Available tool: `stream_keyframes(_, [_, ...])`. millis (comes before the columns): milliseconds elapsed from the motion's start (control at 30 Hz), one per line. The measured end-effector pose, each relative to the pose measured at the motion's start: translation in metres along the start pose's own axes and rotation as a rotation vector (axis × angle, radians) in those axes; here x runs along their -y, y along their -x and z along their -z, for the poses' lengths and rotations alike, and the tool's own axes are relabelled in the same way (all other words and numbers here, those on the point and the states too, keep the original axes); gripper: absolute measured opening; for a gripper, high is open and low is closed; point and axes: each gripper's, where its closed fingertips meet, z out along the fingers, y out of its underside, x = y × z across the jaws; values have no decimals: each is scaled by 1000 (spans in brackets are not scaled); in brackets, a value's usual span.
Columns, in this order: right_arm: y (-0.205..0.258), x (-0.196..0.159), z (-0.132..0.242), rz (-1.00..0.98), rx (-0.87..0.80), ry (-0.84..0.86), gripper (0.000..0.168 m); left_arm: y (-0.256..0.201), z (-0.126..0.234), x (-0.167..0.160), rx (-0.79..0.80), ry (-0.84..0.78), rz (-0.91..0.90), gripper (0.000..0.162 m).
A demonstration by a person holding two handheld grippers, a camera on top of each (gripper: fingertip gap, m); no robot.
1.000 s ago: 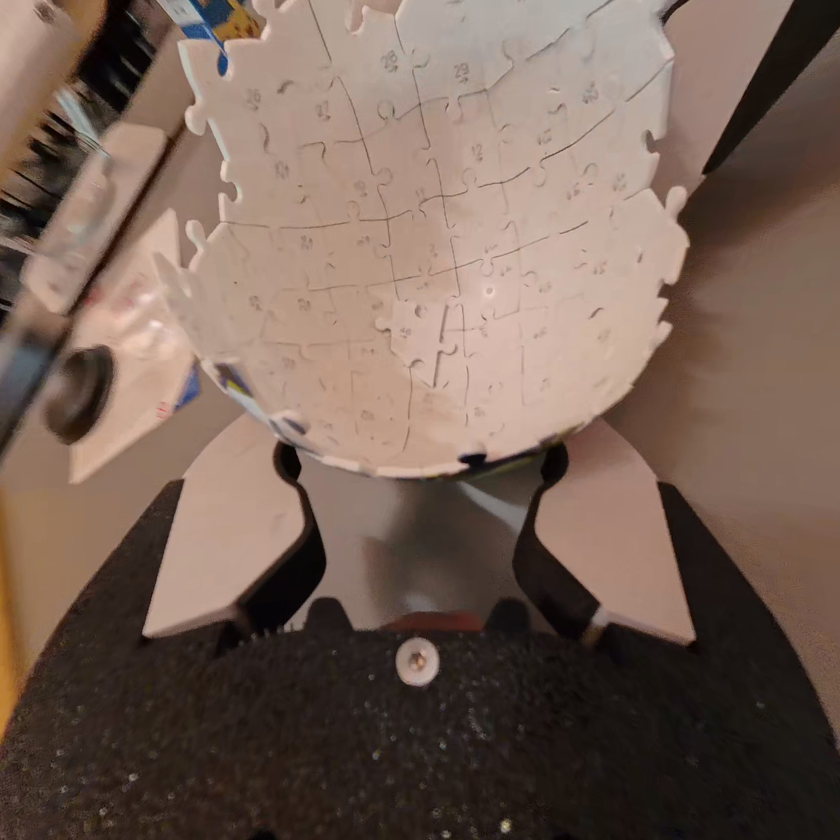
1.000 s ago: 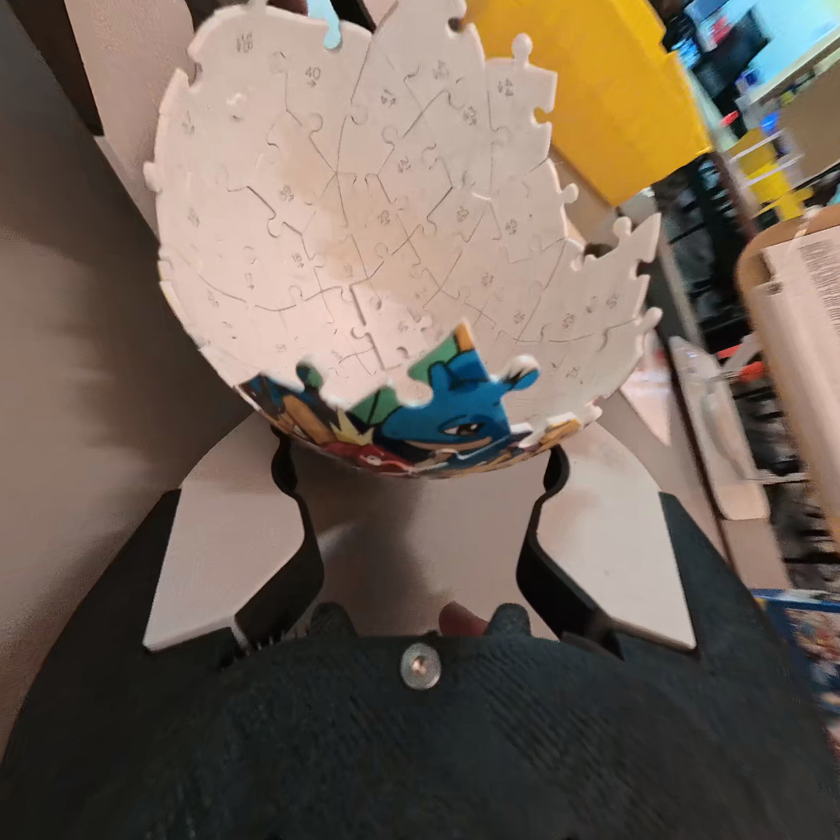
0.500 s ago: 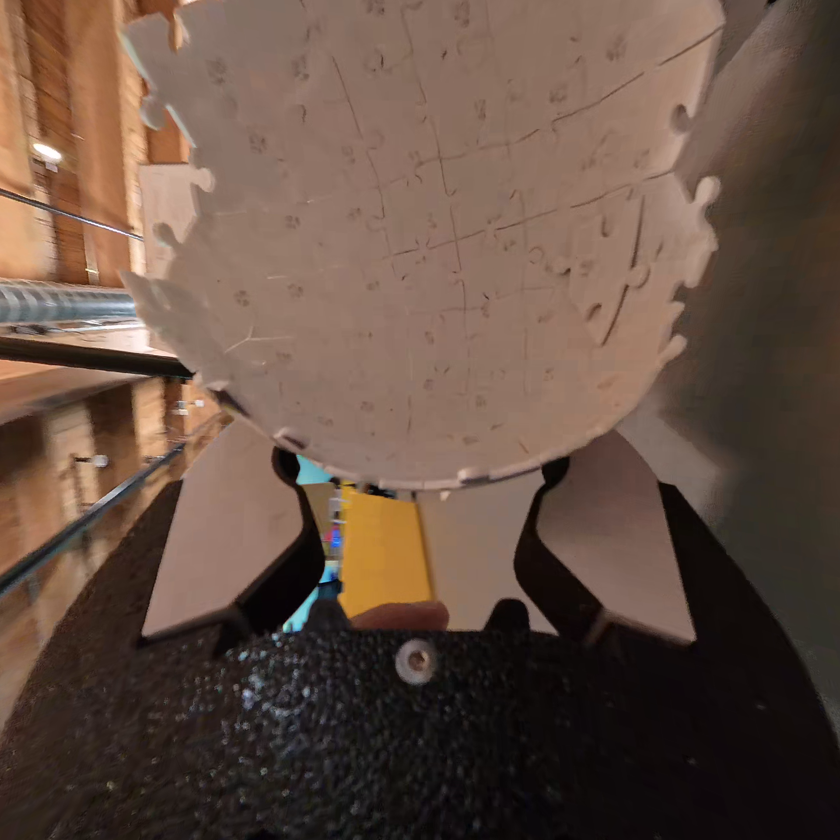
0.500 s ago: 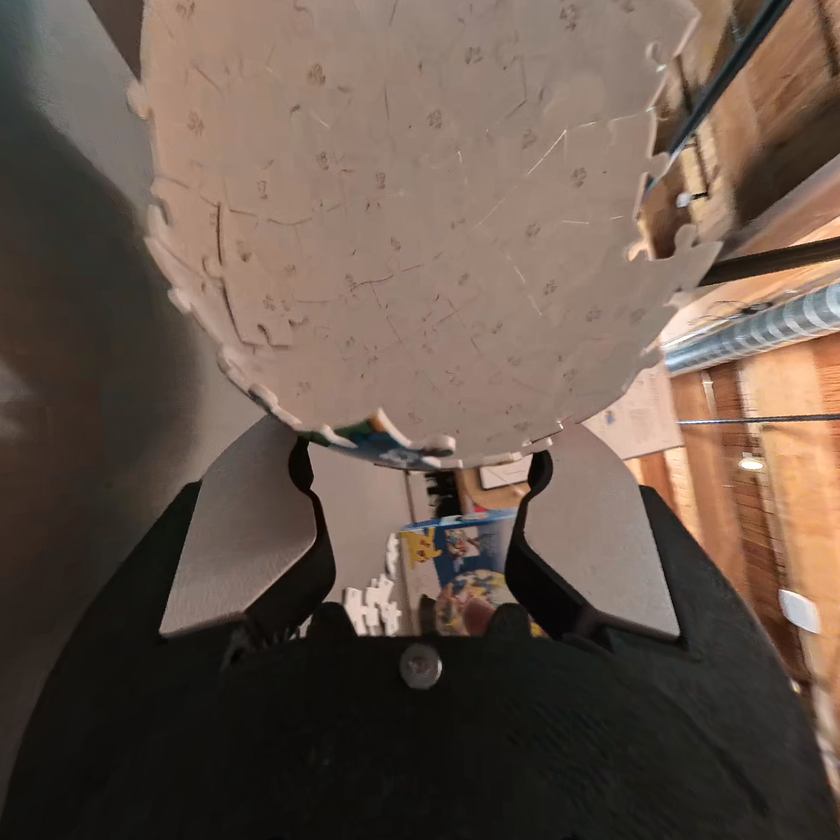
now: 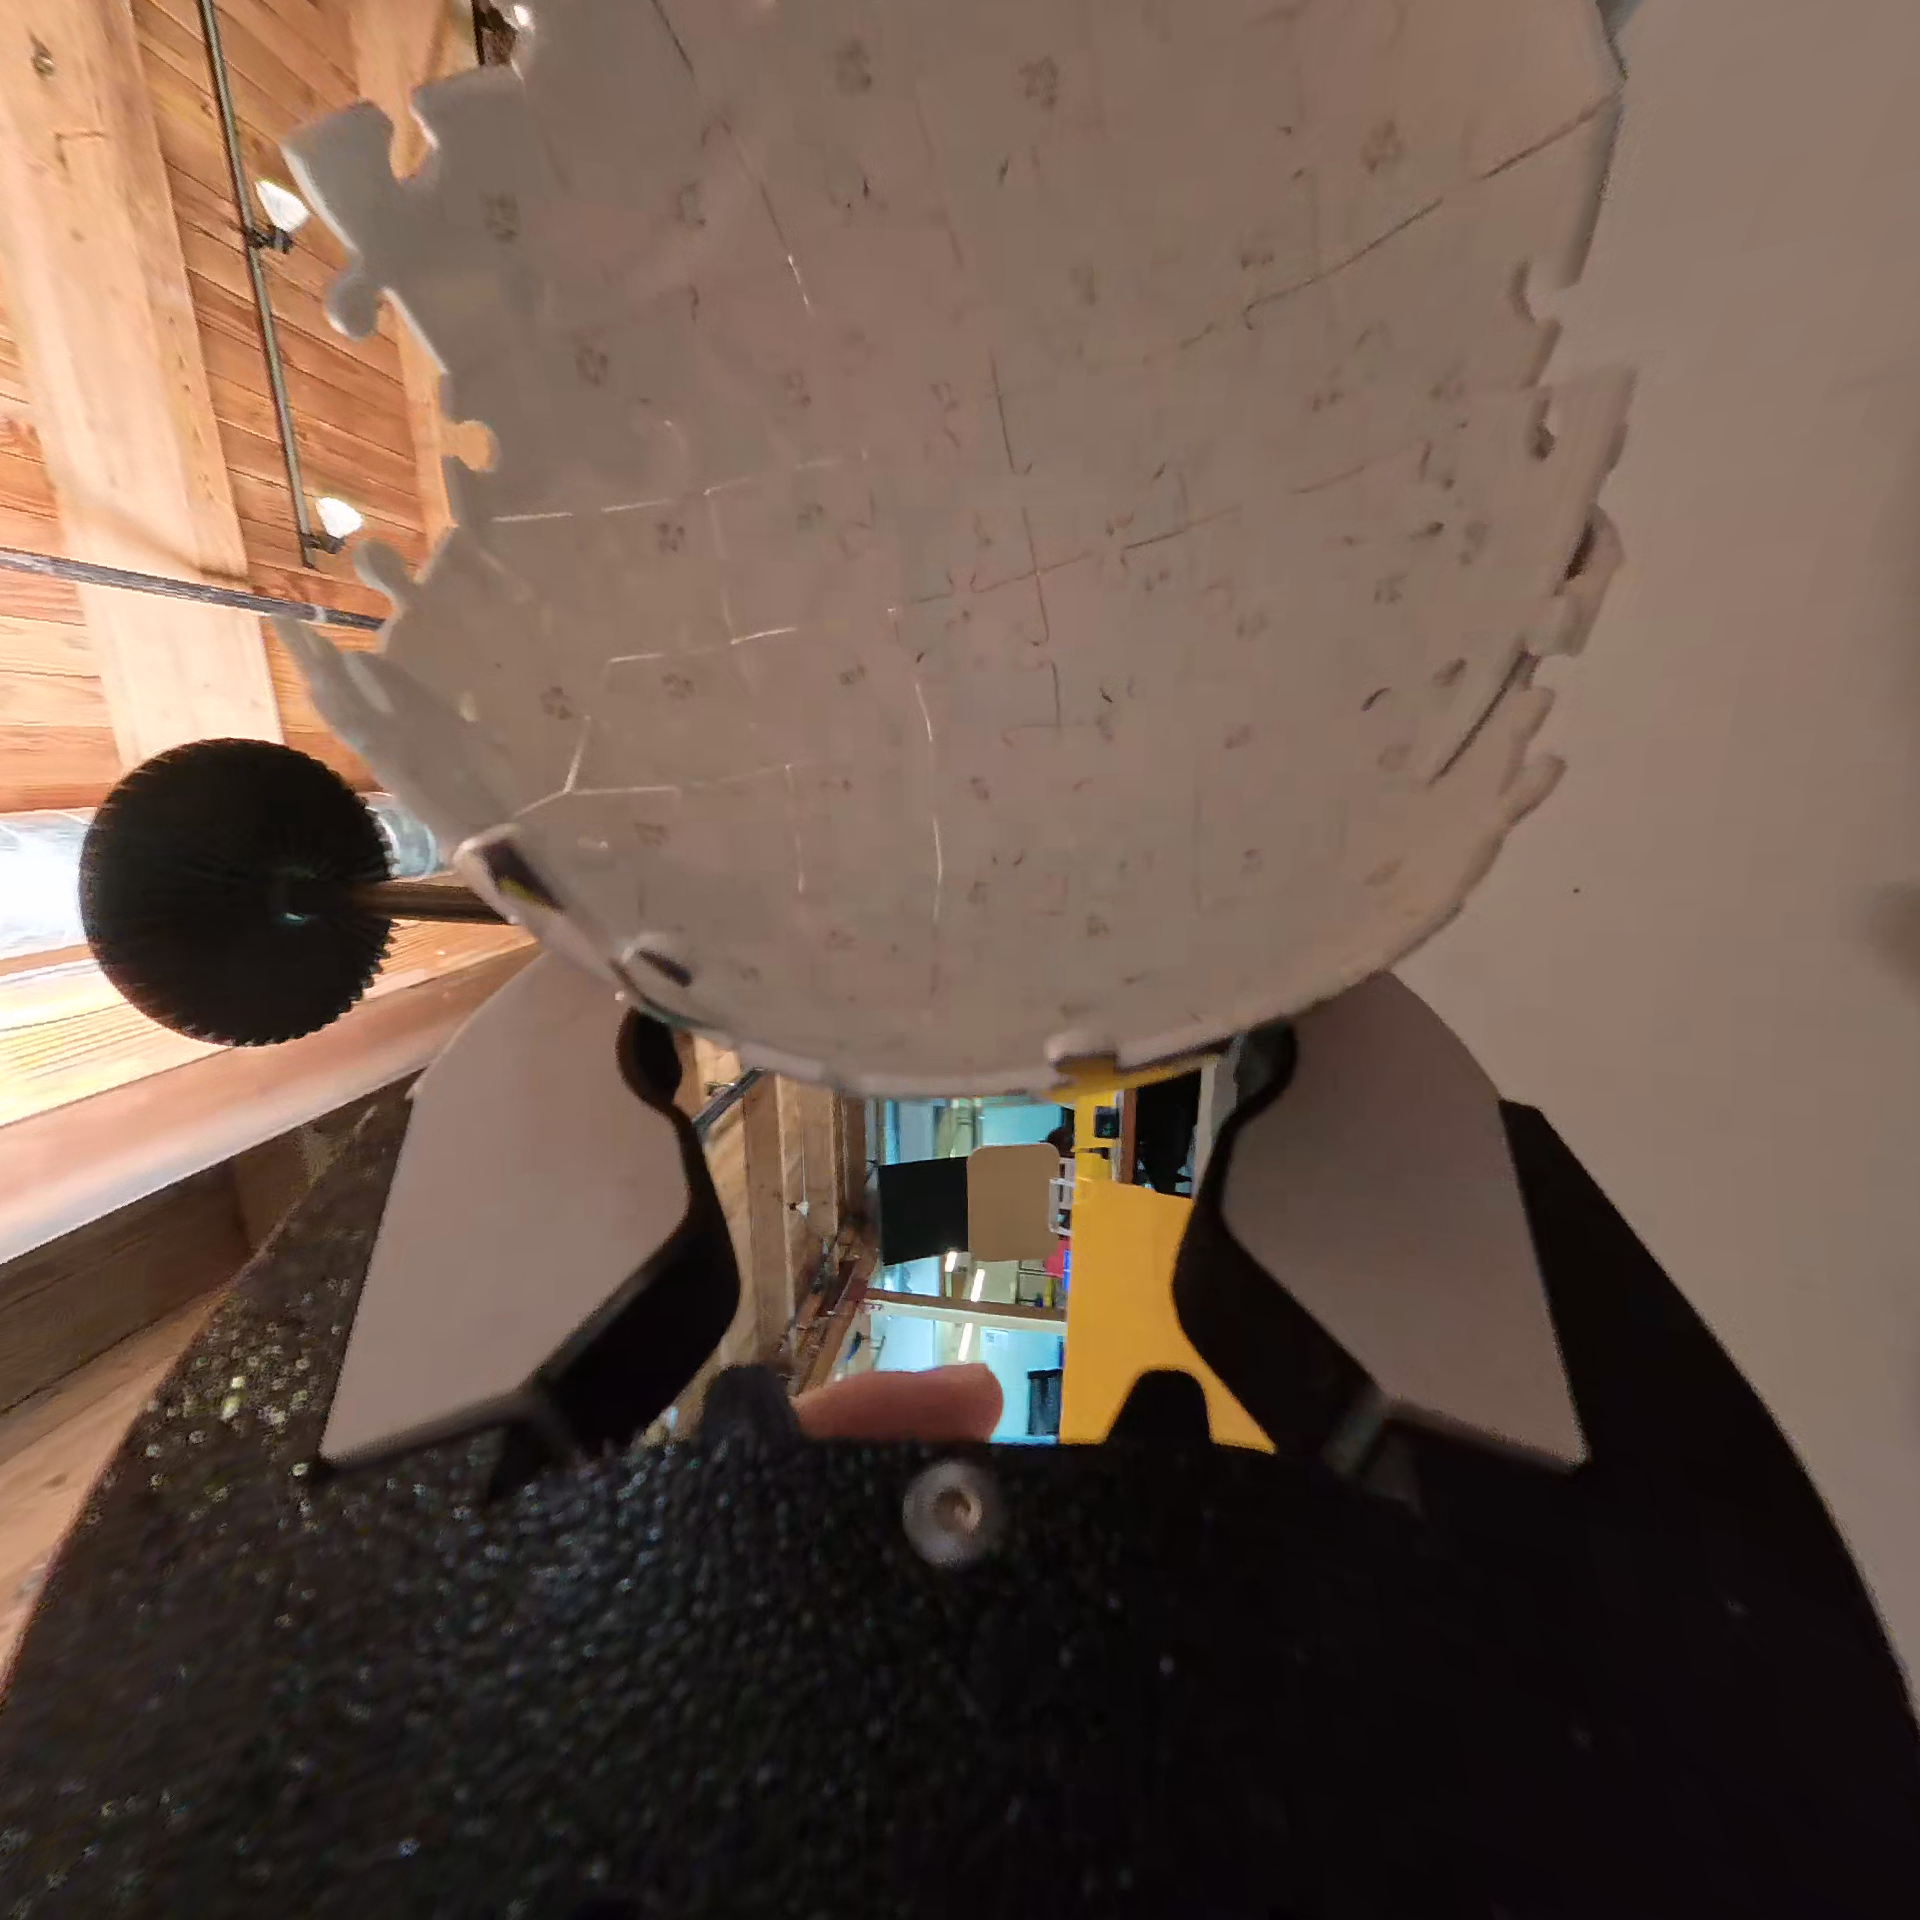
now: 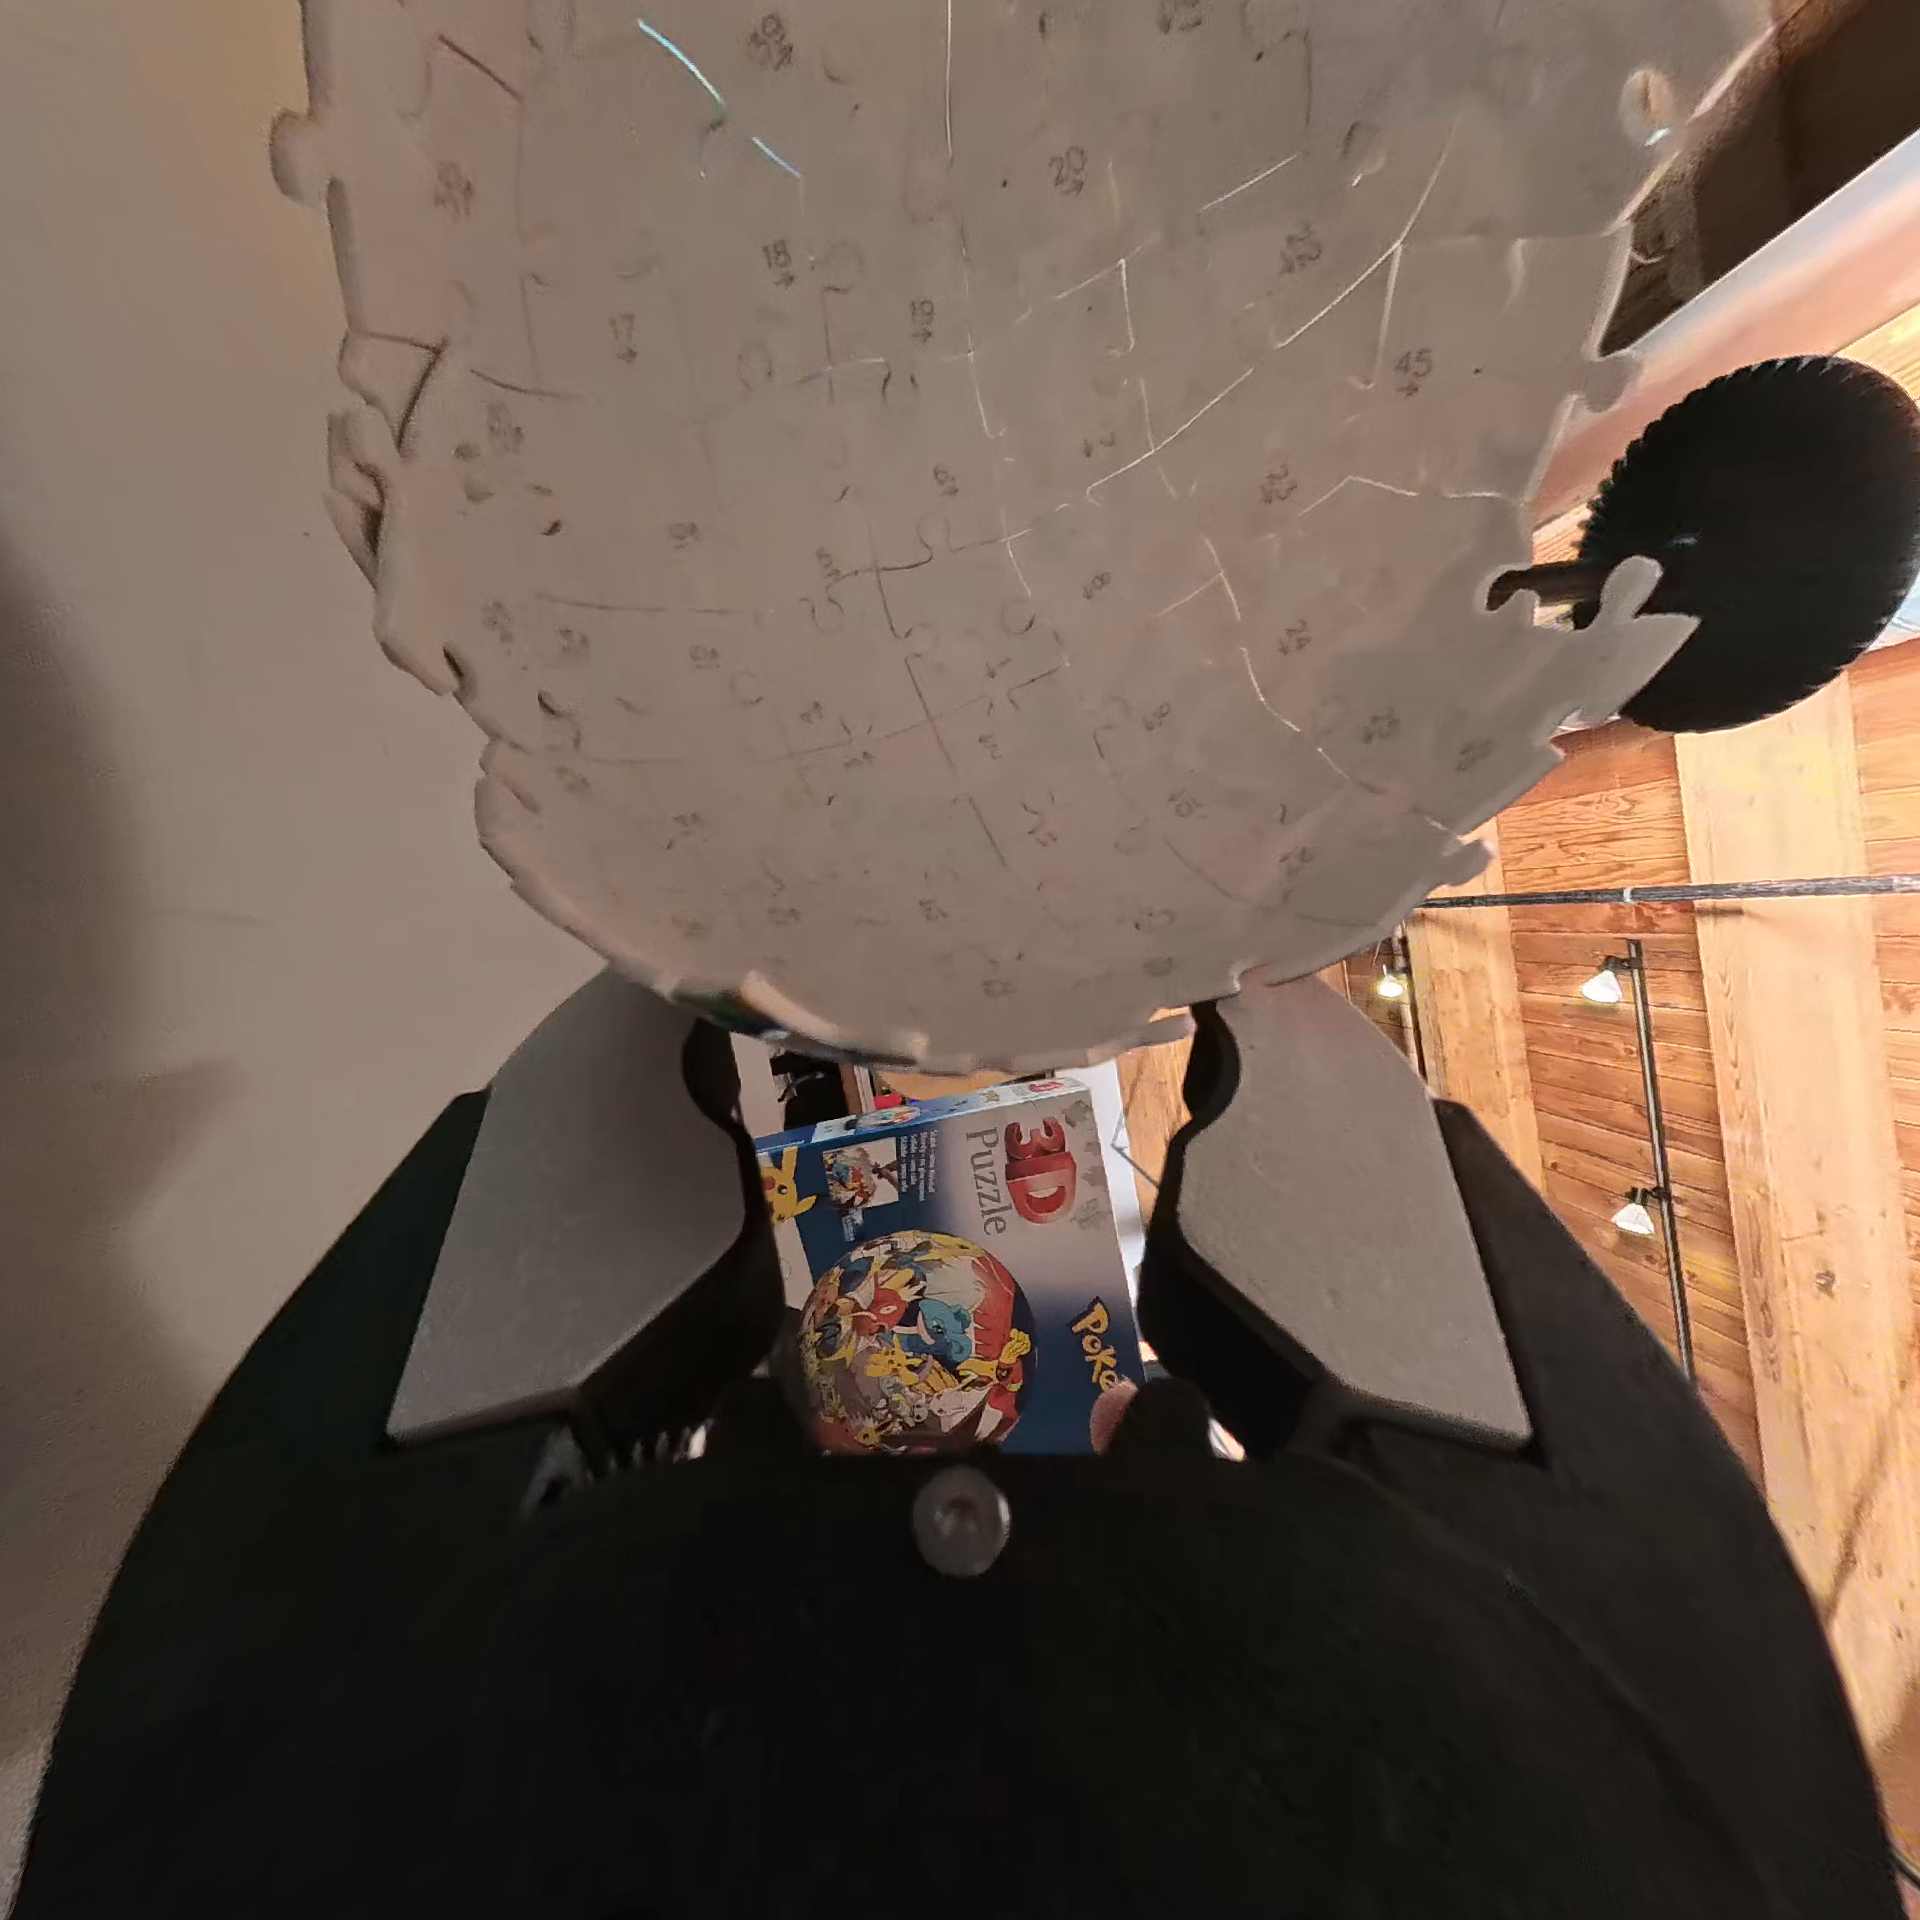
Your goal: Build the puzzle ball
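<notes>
In the left wrist view, a half shell of the puzzle ball (image 5: 987,520) fills the upper frame, its white numbered inner side facing the camera. My left gripper (image 5: 956,1039) is shut on its lower rim, fingers (image 5: 520,1195) on either side. In the right wrist view, a second half shell (image 6: 935,520) also shows its white inner side, with a sliver of coloured print at the lower left edge. My right gripper (image 6: 956,1029) is shut on its lower rim. Both shells have jagged, knobbed edges. Neither view shows the other gripper.
Both cameras are tilted up at wooden planks and beams. A black finned round fixture on a rod shows in the left wrist view (image 5: 234,894) and the right (image 6: 1766,540). The puzzle box (image 6: 935,1247) stands behind the right gripper. A yellow stand (image 5: 1122,1299) lies behind the left. My right fingertips sit around 10 centimetres from my left ones.
Both grippers have swung from facing the table to facing the wooden ceiling area, each still holding its half shell. The coloured outer print in the right view has turned almost out of sight.
</notes>
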Motion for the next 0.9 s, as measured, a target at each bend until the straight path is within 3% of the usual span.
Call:
stream_keyframes(233, [-17,5,3,-9,-84,-13,88,20,3,4,137,-16,-51,106])
stream_keyframes(600, [-18,1,4,-14,-92,-1,89,24,2,8,192,-14,-102,106])
stream_keyframes(733, [-9,1,2,-25,-39,-3,89,11,0,4,125,-1,-45,106])
stream_keyframes(900, [21,1,0,-108,199,-30,89,-28,0,-1,-171,19,167,105])
